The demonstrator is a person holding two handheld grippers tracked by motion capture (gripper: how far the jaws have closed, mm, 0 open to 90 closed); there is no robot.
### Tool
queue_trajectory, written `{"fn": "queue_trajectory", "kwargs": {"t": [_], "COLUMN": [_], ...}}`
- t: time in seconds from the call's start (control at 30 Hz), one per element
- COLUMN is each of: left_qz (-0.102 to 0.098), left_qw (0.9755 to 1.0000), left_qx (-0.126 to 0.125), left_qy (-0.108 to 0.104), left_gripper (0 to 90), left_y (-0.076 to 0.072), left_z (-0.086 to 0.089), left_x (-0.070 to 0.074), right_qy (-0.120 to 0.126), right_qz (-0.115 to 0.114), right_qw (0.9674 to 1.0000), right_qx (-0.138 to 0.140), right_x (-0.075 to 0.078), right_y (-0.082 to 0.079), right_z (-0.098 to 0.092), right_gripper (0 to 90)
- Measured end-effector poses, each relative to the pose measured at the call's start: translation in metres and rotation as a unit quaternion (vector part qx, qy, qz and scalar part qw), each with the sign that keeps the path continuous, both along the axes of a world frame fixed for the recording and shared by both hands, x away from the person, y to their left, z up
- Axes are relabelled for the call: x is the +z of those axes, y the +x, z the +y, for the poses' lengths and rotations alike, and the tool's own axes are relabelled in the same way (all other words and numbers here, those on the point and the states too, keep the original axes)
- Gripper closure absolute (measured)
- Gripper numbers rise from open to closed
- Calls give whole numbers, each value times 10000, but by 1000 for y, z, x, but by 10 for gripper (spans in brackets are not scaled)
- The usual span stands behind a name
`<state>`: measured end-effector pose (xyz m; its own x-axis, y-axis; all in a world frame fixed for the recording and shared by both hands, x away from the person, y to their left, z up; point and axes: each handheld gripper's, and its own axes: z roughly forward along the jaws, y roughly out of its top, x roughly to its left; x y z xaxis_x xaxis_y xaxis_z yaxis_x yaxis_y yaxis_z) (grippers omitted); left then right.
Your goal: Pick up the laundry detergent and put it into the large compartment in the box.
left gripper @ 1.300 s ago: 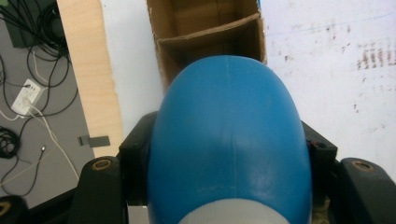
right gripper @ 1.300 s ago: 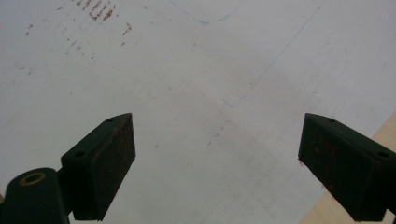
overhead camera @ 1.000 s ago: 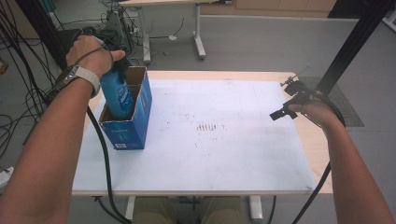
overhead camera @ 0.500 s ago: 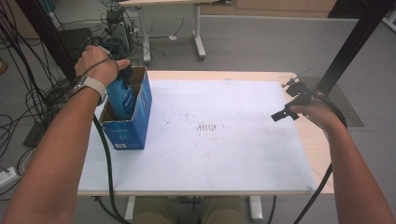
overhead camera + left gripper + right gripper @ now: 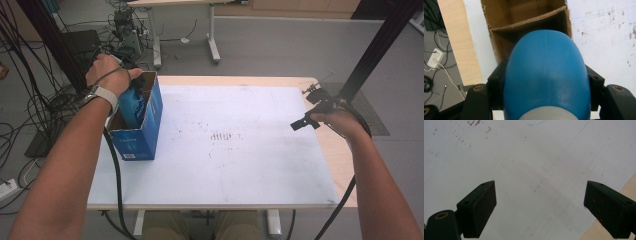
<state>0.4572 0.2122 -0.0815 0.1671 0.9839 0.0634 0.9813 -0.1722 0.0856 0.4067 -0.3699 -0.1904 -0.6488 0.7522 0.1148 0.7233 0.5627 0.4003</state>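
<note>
two grippers are in the person's hands. the left gripper (image 5: 546, 85) is pinching a blue bottle (image 5: 546, 80), one black jaw on each side of it. in the high view the left hand (image 5: 107, 75) holds the bottle (image 5: 131, 105) part way down inside a blue cardboard box (image 5: 145, 135). the box stands with its top open at the left side of the white table (image 5: 240, 165). in the left gripper view the brown inside of the box (image 5: 524, 22) is right under the round end of the bottle.

the right gripper (image 5: 539, 205) has its jaws spread wide, with nothing between them, just the white table top (image 5: 531, 157) below. in the high view the right hand (image 5: 340, 122) is at the right edge of the table, far from the box.
</note>
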Motion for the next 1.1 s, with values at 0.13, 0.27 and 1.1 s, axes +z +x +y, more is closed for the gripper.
{"fn": "queue_trajectory", "kwargs": {"t": [0.13, 0.27, 1.1], "left_qz": [-11, -2, -14], "left_qw": [10000, 10000, 9999], "left_qx": [12, 41, -57], "left_qy": [14, 33, 140], "left_gripper": [378, 378, 373], "left_y": [0, 1, 3], "left_z": [0, 0, 2], "left_x": [-3, -8, -41], "right_qy": [-4, 13, 21], "right_qz": [7, 23, 88], "right_qw": [10000, 10000, 9999], "right_qx": [0, -11, -53], "right_x": [-1, -3, -9], "right_y": [0, 0, 0], "right_z": [-1, -2, -3], "right_gripper": [110, 110, 111]}}
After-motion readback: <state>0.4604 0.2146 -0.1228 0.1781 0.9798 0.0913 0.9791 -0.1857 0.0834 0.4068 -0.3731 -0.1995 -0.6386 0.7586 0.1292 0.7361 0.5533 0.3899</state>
